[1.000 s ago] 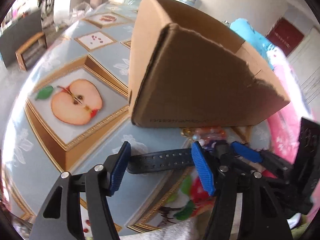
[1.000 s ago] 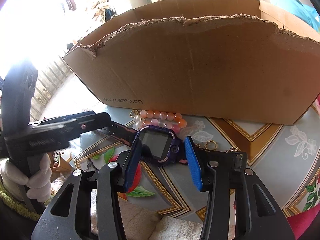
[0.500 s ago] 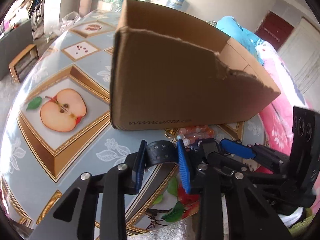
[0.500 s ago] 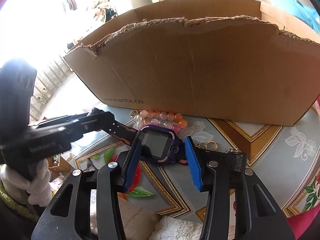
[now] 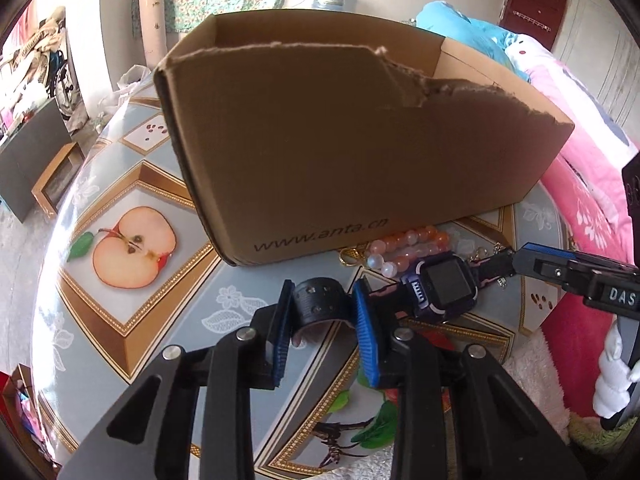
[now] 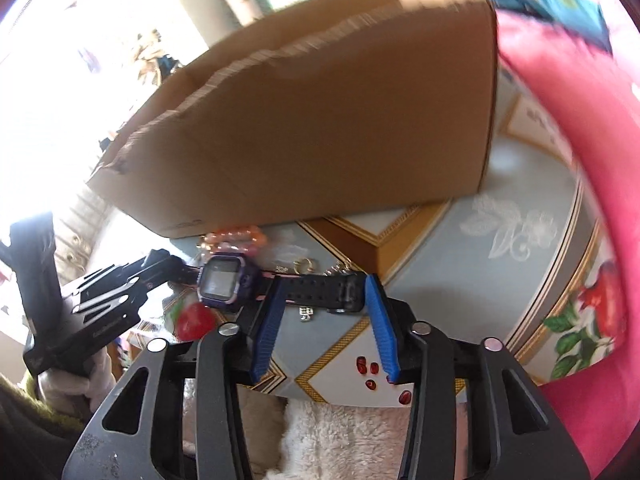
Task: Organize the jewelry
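A purple kids' smartwatch (image 5: 446,286) with black and pink straps lies in front of a torn cardboard box (image 5: 340,152). My left gripper (image 5: 322,326) is shut on the watch's curled black strap end (image 5: 320,304). My right gripper (image 6: 324,316) holds the other strap (image 6: 320,284) between its blue fingers; the watch face (image 6: 222,280) shows to their left. In the left wrist view the right gripper's tip (image 5: 536,258) meets that strap. A pink and orange bead bracelet (image 5: 404,246) lies against the box, also in the right wrist view (image 6: 234,238).
A fruit-patterned tablecloth (image 5: 132,248) covers the round table. Small gold rings and a chain (image 6: 308,268) lie near the watch. Pink bedding (image 5: 580,168) lies right of the table. White fluffy fabric (image 6: 344,432) is at the table's near edge.
My left gripper closed on the curled strap end and swung right. My right gripper slid from the watch body to the right-hand strap, and its view is blurred by motion.
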`<state>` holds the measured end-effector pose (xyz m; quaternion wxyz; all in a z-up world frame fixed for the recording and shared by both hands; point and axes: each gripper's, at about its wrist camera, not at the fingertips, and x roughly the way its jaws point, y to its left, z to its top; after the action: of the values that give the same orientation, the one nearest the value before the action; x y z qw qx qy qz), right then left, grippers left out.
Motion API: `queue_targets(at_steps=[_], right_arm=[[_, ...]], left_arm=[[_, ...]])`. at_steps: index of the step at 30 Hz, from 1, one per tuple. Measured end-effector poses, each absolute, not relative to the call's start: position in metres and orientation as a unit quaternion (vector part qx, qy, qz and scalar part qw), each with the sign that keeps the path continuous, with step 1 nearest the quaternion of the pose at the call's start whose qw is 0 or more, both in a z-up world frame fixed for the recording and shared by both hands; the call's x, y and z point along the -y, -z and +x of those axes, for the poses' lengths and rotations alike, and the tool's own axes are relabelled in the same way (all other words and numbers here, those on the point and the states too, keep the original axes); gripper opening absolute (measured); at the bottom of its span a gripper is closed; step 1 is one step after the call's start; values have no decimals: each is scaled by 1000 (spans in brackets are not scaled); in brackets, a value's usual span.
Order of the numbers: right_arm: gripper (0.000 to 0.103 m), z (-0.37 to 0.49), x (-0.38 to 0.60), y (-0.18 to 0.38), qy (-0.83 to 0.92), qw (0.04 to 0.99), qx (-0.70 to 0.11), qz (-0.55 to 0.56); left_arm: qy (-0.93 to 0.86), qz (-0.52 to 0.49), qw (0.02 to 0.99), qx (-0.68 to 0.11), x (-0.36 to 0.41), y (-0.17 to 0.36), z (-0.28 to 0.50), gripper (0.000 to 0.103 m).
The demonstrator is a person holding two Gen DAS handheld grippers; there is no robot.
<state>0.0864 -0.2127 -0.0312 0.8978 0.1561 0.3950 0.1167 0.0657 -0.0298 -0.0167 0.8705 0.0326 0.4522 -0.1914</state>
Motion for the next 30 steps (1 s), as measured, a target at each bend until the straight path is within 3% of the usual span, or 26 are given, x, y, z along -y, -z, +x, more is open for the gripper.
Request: queue_targets(at_steps=[7,12,24,30], right_arm=[[37,92,228,32,-124,886,-399,200],[26,95,247,35,-114,882,-401,221],[26,88,309,41,-206,823,-351,396],[26,91,316,47,-183,828,-367,383]], left_arm=[[191,37,872,-448,30,19,66,28],[192,39,872,-448,31,19,66,28],[193,35,873,-447,28,19,65,29],[192,35,873,-447,27,19,65,29]])
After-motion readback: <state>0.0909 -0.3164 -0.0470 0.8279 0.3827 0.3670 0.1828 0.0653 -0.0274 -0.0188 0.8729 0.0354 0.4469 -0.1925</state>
